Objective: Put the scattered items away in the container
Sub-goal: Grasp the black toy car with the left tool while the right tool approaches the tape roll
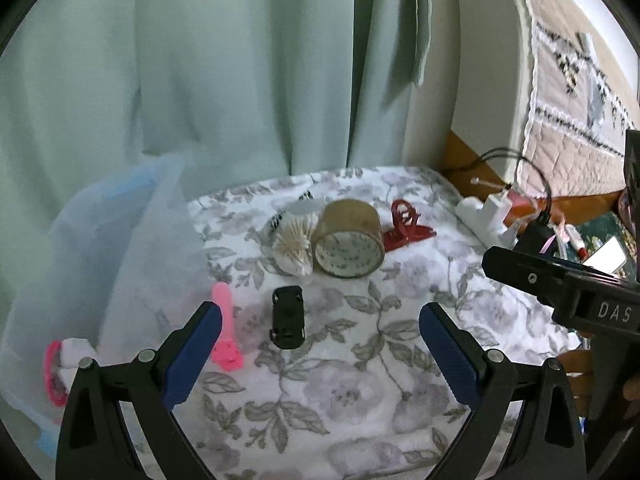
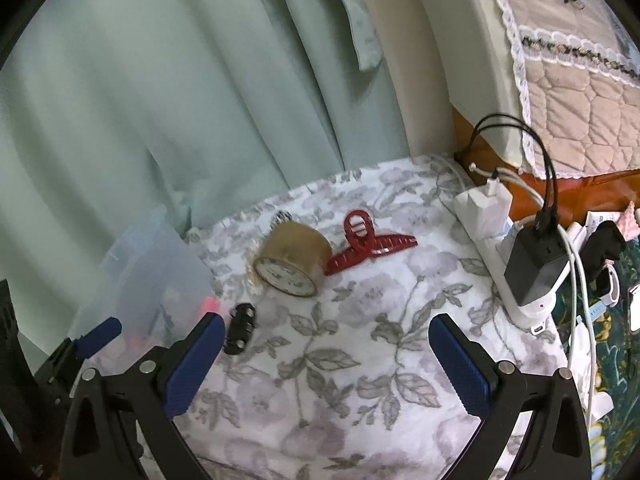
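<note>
Container (image 1: 120,248), a clear plastic tub, is sitting at the left edge of the floral cloth (image 1: 360,360) that is covering the worktop, with a pale green curtain (image 1: 200,80) hanging behind both. Something pink and white is showing through its wall at the lower left of the left wrist view, too blurred to name. Both grippers are hovering low over the cloth with nothing between their blue pads: the left gripper (image 1: 320,344) is holding its fingers spread wide, and the right gripper (image 2: 326,354) is doing the same. From the left camera the right gripper's black body is reaching in at the right edge.

A white power strip (image 2: 516,280) is lying along the cloth's right side, carrying a black charger (image 2: 536,268) and cables. Near the cloth's far middle a tape roll (image 1: 348,240) is lying on its side with its open core facing the cameras. A tub of cotton swabs (image 1: 294,244) is touching the roll on its left, and a red hair claw (image 1: 404,224) is resting just beside it on the right. Closer to the left gripper, a pink razor (image 1: 226,328) is lying just beside the container, and a small black clip (image 1: 287,322) is lying to the razor's right, apart from it
</note>
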Demonstrator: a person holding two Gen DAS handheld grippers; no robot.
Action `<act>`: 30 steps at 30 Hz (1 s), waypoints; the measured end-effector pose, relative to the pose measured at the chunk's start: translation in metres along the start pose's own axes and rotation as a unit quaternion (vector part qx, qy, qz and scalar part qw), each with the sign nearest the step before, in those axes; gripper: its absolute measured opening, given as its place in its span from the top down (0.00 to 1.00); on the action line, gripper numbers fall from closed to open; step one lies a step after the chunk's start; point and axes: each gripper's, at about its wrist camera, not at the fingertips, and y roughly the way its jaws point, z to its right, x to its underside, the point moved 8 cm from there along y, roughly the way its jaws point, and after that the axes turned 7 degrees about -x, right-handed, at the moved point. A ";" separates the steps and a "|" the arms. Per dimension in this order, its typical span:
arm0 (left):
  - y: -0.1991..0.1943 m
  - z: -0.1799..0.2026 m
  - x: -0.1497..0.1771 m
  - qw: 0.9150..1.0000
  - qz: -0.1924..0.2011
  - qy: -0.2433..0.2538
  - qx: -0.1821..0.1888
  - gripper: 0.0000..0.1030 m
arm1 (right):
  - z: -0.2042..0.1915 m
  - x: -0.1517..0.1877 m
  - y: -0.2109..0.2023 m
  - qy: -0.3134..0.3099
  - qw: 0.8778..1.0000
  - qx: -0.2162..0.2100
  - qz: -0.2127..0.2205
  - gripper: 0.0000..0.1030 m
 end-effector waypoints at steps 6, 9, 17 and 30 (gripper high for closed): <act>0.033 0.009 0.008 1.000 -0.029 0.006 0.009 0.04 | 0.014 0.002 0.023 -0.003 0.999 0.031 -0.007 0.00; 0.048 0.008 0.011 0.999 -0.039 -0.001 0.008 0.04 | 0.017 0.001 0.033 -0.012 0.999 0.044 -0.013 0.00; 0.083 -0.001 0.016 0.998 -0.054 -0.010 -0.003 0.04 | 0.012 0.001 0.071 -0.050 0.996 0.047 -0.051 0.00; 0.114 -0.013 0.020 0.998 -0.060 -0.024 -0.004 0.04 | -0.012 -0.011 0.117 -0.146 0.987 0.052 -0.050 0.00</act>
